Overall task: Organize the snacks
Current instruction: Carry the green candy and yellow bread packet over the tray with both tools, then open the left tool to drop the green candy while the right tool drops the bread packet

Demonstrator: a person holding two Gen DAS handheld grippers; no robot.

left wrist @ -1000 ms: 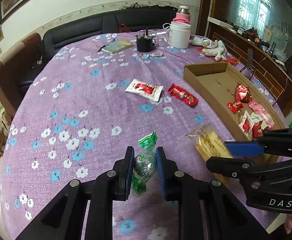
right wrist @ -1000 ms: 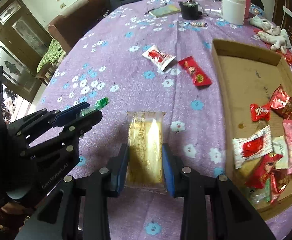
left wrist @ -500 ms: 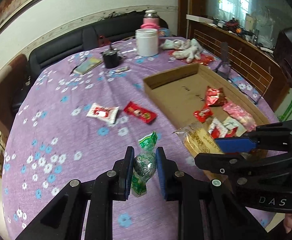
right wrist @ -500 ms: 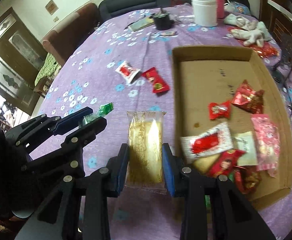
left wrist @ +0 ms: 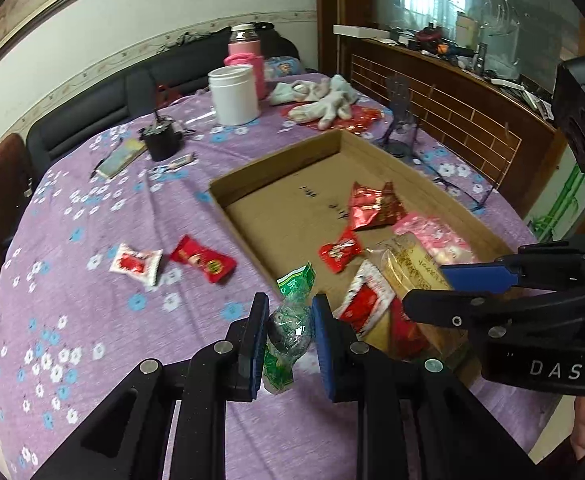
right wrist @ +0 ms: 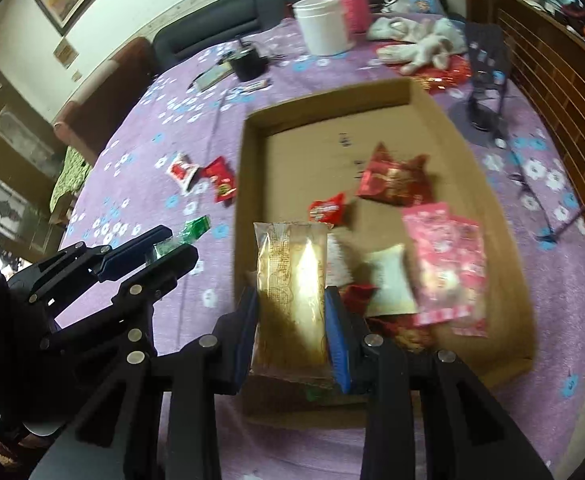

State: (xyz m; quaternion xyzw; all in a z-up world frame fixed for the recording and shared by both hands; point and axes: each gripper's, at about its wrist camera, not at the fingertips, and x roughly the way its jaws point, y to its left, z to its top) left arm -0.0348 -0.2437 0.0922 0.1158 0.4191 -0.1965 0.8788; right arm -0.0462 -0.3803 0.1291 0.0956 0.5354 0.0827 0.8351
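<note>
My left gripper (left wrist: pixel 289 334) is shut on a green-wrapped candy (left wrist: pixel 290 320) and holds it above the tablecloth just left of the cardboard tray (left wrist: pixel 276 164). My right gripper (right wrist: pixel 292 320) is shut on a long yellow cake packet (right wrist: pixel 292 288) and holds it over the tray's (right wrist: pixel 248 184) near left corner. The tray holds several red, pink and white snack packets (right wrist: pixel 444 264). A white-and-red packet (left wrist: pixel 135 263) and a red packet (left wrist: pixel 203 259) lie on the cloth left of the tray. The left gripper also shows in the right wrist view (right wrist: pixel 164 246).
A purple flowered tablecloth (left wrist: pixel 92 320) covers the round table. At the far side stand a white jar (left wrist: pixel 234 94), a pink flask (left wrist: pixel 246 54), a black cup (left wrist: pixel 160 142), a notebook (left wrist: pixel 120 158) and grey gloves (left wrist: pixel 320 98). A wooden railing (left wrist: pixel 452 120) runs on the right.
Both grippers have moved right toward the tray with their snacks still held. The yellow cake packet is now over the tray's near left corner; the green candy is close to the tray's left wall.
</note>
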